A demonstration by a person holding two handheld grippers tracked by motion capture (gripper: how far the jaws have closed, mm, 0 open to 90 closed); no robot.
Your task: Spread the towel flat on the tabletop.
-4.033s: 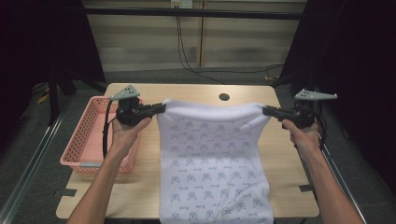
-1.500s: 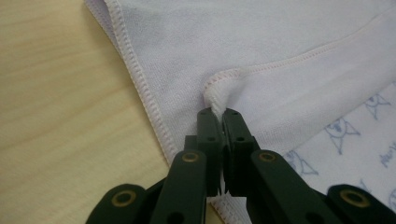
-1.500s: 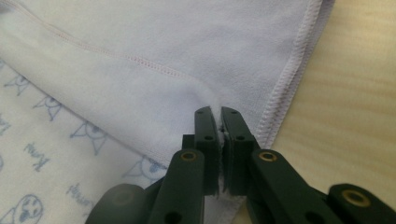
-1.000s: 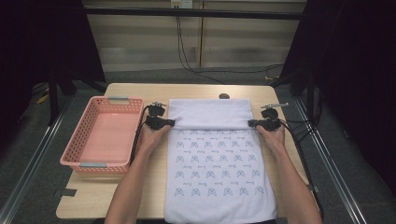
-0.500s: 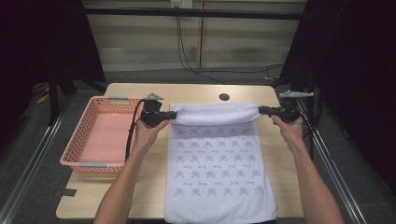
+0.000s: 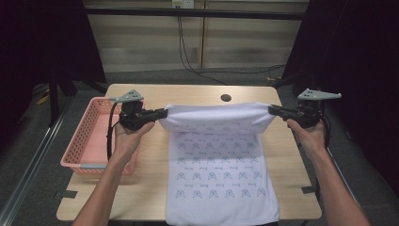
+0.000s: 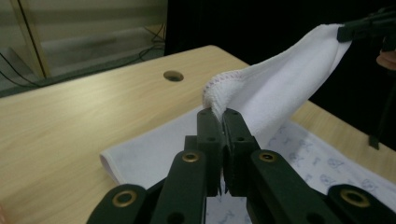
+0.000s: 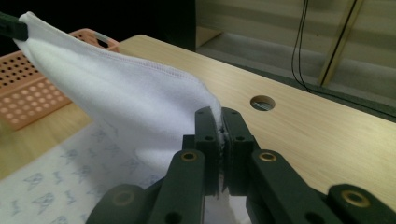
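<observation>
At the left, the pink basket (image 6: 96,136) sits on the table's (image 6: 141,197) left part, and the left gripper (image 6: 163,113) hangs just beside its right rim. If that hand swings left while carrying cloth, the trailing cable or the fabric could catch the basket rim and drag it.

The left gripper's jaws are pressed together on the far-left corner of the white towel (image 6: 219,169), pinching a bunched bit of hem, as the left gripper view shows (image 7: 223,122). The bite looks shallow, right at the edge, so a sharp tug could pull the corner free and let that side drop.

In the middle, the towel's far edge is raised off the table and stretched between the two grippers, while its near part lies flat and hangs over the near table edge. Lifting unevenly could skew the fold, and the overhanging part could slide the whole towel off the near side if the grip slackens.

At the right, the right gripper (image 6: 271,110) pinches the far-right corner with its jaws closed on the hem (image 8: 219,125). Pulling outward too hard could strip either corner out.

Count: one basket, one towel, one table, one round hole (image 6: 226,98) in the tabletop, two grippers, two hands.
</observation>
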